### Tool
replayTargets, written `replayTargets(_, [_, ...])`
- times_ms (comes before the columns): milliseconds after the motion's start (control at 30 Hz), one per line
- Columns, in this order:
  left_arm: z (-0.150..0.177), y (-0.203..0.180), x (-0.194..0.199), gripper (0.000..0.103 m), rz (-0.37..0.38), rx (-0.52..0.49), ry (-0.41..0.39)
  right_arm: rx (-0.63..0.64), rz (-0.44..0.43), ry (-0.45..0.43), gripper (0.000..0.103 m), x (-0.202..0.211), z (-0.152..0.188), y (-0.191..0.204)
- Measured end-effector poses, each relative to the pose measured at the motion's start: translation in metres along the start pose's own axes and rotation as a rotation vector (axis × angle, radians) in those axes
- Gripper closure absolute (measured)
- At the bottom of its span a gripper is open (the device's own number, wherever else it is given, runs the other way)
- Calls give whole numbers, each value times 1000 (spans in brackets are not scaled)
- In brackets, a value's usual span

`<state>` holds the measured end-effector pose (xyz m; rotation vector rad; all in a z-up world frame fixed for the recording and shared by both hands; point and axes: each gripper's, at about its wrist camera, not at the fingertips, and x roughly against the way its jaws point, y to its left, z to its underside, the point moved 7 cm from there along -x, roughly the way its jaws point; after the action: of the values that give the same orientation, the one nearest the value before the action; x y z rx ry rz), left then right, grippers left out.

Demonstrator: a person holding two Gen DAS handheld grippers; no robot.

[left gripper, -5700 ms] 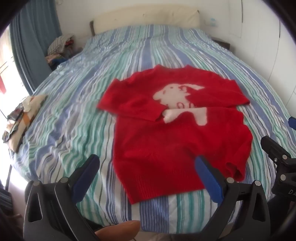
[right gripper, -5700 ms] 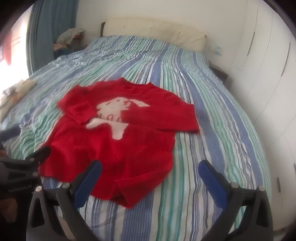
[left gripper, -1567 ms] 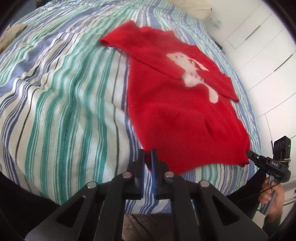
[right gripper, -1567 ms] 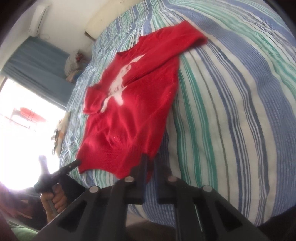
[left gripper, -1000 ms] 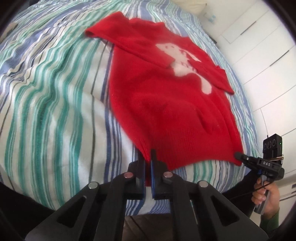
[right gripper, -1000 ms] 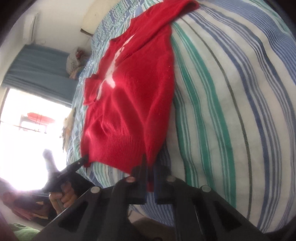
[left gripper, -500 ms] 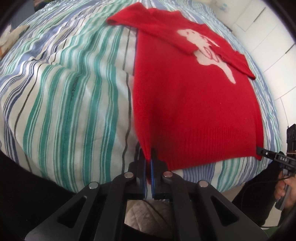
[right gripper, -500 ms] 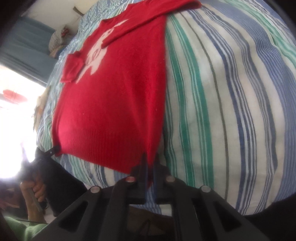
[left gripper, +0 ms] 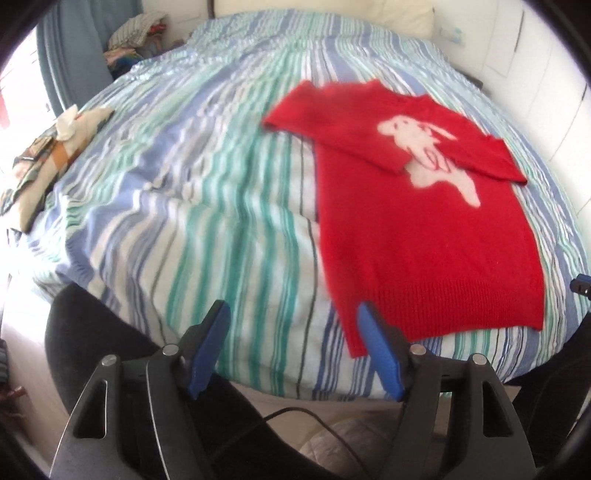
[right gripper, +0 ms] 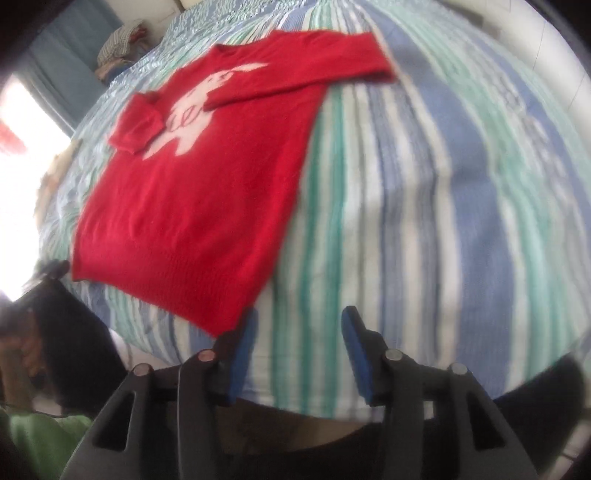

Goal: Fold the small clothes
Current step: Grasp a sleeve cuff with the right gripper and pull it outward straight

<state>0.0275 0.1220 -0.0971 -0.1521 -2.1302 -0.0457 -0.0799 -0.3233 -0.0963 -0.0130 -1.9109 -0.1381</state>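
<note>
Sweater of red knitted wool [left gripper: 424,221] with a white animal figure on the chest lies flat on the bed with the blue, green and white striped cover [left gripper: 207,206], near the foot edge. Its long axis runs from the ribbed hem, which is at the near edge of the bed, up to the neck, which points toward the pale headboard [left gripper: 402,18]. In the right wrist view the same sweater [right gripper: 199,192] has this axis tilted, with the hem low at the left and the neck high toward the middle. Both sleeves are folded across the chest, and one cuff covers a part of the white figure.

The left gripper [left gripper: 295,343] hovers at the foot of the bed with its blue-padded fingers [left gripper: 208,347] spread apart and holding nothing; the right-hand finger is just beside the near left corner of the hem. The right gripper [right gripper: 295,347] also has its fingers [right gripper: 242,354] spread and empty, and the left-hand finger is just beside the other hem corner.

A pile of folded clothes [left gripper: 133,40] sits at the far left next to a blue curtain [left gripper: 70,62], and a patterned cloth bundle [left gripper: 48,155] lies on the left edge of the bed.
</note>
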Motion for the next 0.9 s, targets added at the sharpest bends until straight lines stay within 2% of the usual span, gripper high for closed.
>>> replayTargets(33, [-10, 3, 8, 25, 11, 28, -41, 52, 103, -43, 55, 15, -13, -11])
replayTargets(67, [-20, 4, 16, 20, 37, 52, -85, 110, 199, -91, 50, 29, -29, -19])
replayTargets(100, [-31, 0, 19, 14, 71, 64, -127, 164, 271, -139, 43, 40, -48, -21])
replayTargets(133, [-41, -8, 18, 13, 98, 63, -156, 219, 304, -189, 39, 48, -68, -15])
replayTargets(167, [-48, -16, 15, 13, 118, 54, -178, 278, 304, -233, 32, 51, -88, -4])
replayTargets(233, [-58, -38, 0, 13, 148, 42, -190, 405, 249, -282, 31, 42, -125, 31])
replayTargets(333, [-56, -66, -24, 14, 225, 54, -129, 542, 58, -257, 31, -4, -166, 94])
replayTargets(367, [-52, -72, -30, 14, 241, 61, -110, 574, 18, -242, 31, -25, -176, 111])
replayTargets(433, [-43, -77, -37, 14, 241, 68, -84, 615, 3, -206, 31, -67, -192, 135])
replayTargets(500, [-31, -76, -41, 14, 237, 68, -57, 628, 33, -183, 31, -107, -205, 144])
replayTargets(533, [-26, -74, -42, 14, 234, 67, -46, 619, 41, -155, 32, -125, -209, 142])
replayTargets(567, [-22, -71, -43, 14, 226, 64, -38, 592, 22, -121, 39, -139, -211, 136])
replayTargets(600, [-18, -66, -44, 14, 213, 61, -33, 542, -20, -109, 59, -144, -215, 130])
replayTargets(633, [-15, -61, -44, 14, 198, 62, -29, 479, -52, -117, 70, -139, -220, 120])
replayTargets(667, [-12, -55, -45, 14, 187, 67, -24, 419, -76, -128, 92, -131, -226, 108])
replayTargets(700, [-10, -49, -46, 14, 183, 77, -19, 366, -102, -151, 92, -118, -230, 95])
replayTargets(800, [-7, -38, -45, 14, 192, 115, -6, 235, -84, -272, 93, -64, -239, 37])
replayTargets(900, [-6, -34, -42, 14, 189, 131, -7, 51, -36, -364, 93, -12, -239, -50])
